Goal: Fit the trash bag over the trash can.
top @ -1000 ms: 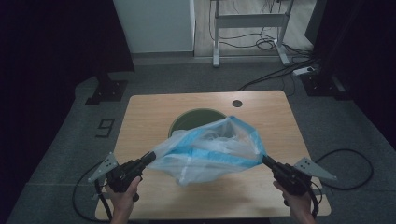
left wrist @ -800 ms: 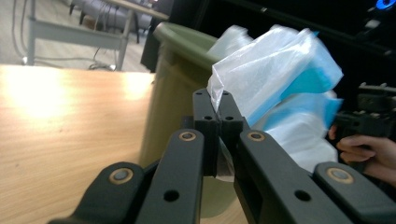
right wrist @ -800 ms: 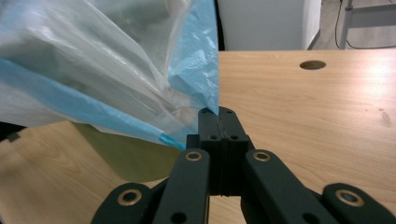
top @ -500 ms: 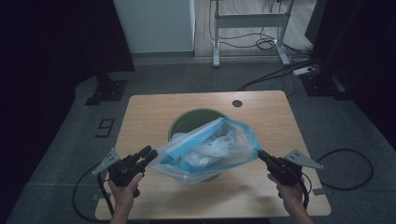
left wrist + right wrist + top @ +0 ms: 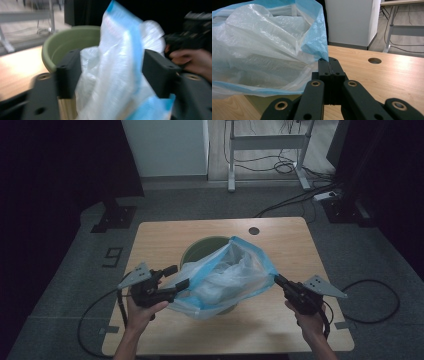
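My right gripper is clamped on the edge of the thin white plastic bag with blue trim, which hangs over the round green bin standing on the light wooden table. My left gripper has just been opening; its jaws stand apart, the bag's other side loose between them.

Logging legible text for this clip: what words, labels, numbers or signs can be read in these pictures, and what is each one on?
"9": a single dark numeral on the grey floor, left of the light wooden table in the high view.
Nothing else: the translucent white and blue plastic bag, the round green plastic bin and both claws bear no lettering that can be made out.
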`<action>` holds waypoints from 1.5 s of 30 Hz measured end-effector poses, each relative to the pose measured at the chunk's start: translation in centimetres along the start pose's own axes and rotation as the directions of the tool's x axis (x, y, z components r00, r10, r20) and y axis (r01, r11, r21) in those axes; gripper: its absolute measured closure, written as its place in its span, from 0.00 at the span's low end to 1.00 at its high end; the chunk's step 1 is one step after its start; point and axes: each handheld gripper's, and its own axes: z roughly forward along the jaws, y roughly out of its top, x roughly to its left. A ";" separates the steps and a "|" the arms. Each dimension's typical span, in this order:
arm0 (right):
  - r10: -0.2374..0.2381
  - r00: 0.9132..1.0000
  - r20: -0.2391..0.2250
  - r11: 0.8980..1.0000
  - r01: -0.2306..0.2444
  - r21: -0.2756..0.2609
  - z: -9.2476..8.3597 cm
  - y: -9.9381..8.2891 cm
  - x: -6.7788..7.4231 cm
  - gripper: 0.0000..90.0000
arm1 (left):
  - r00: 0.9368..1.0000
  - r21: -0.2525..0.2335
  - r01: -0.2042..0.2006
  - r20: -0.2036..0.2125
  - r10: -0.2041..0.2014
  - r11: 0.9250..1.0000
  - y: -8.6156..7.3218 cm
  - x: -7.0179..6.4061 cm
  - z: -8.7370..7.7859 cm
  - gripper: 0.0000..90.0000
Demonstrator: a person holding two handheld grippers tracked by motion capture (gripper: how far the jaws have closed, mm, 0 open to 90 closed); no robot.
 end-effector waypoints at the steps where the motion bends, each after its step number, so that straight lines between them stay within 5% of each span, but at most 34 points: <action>1: -0.002 1.000 -0.001 1.000 0.002 0.000 0.0 0.0 0.0 0.99 | 1.000 0.025 -0.020 -0.001 0.020 0.999 0.0 0.0 0.6 0.52; 4: -0.014 1.000 -0.018 1.000 0.014 0.000 -0.2 0.0 0.0 0.91 | 0.999 0.061 -0.042 -0.014 0.043 0.997 -0.1 0.0 1.4 0.79; 7: -0.019 0.999 -0.036 0.999 0.018 -0.027 -0.6 0.8 -0.1 0.65 | 1.000 0.029 -0.024 -0.019 0.025 0.999 0.0 0.1 1.3 0.92; 14: -0.035 0.998 -0.044 0.999 0.033 -0.028 0.7 4.2 -0.9 0.54 | 1.000 -0.039 0.014 -0.024 -0.015 0.999 0.1 0.9 0.9 0.96; 19: -0.038 0.997 -0.065 0.999 0.039 0.008 4.0 6.5 -1.5 0.52 | 1.000 -0.070 0.012 -0.011 -0.013 0.997 0.0 1.2 0.9 0.97; 22: -0.036 0.995 -0.097 0.998 0.041 0.055 6.9 6.9 -1.8 0.49 | 1.000 -0.083 0.009 -0.007 -0.009 0.996 0.1 1.2 0.9 0.98; 25: -0.009 0.994 -0.107 0.997 0.017 0.077 7.8 6.6 -2.2 0.48 | 1.000 -0.090 0.009 -0.009 -0.010 0.996 0.2 1.3 0.9 0.98; 29: 0.068 0.985 -0.161 0.995 -0.054 0.089 8.1 5.7 -2.7 0.61 | 1.000 -0.094 0.012 -0.013 -0.013 0.996 0.1 1.4 0.9 0.98; 34: 0.009 0.982 -0.189 0.995 0.009 0.095 7.6 5.2 -2.1 0.97 | 1.000 -0.100 0.022 -0.020 -0.024 0.995 0.3 1.6 0.8 0.98; 38: -0.041 0.988 -0.149 0.995 0.054 0.083 7.5 5.8 -2.0 0.99 | 0.999 -0.102 0.032 -0.034 -0.036 0.994 0.7 2.1 0.8 0.98; 40: -0.046 0.995 -0.094 0.997 0.052 0.063 7.6 6.7 -2.4 0.99 | 0.996 -0.123 0.073 -0.035 -0.078 0.990 1.4 3.4 0.8 0.98; 45: -0.036 0.998 -0.042 0.998 0.038 0.055 9.1 7.8 -3.2 0.99 | 0.985 -0.104 0.155 -0.058 -0.161 0.982 2.1 6.6 2.3 0.97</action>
